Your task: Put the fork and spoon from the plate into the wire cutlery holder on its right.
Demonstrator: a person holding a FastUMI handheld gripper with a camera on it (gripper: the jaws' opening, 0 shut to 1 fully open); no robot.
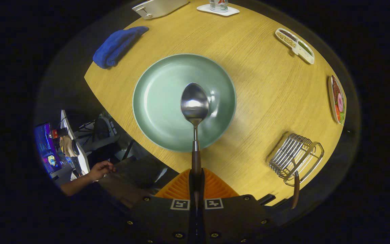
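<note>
My gripper (196,179) is shut on the brown handle of a spoon (194,103). The spoon's steel bowl points forward and hangs above the pale green plate (154,101), which lies bare on the wooden table (266,91). To the right of the plate stands the wire cutlery holder (295,156). A brown handle, the fork (296,189), sticks out of the holder towards me; its head is hidden among the wires.
A folded blue cloth (117,45) lies beyond the plate to the left. At the far edge stand a white appliance (157,7) and a glass on a coaster (218,7). Two food trays (295,44) (338,99) sit on the right. A person's hand (100,170) rests off the table, left.
</note>
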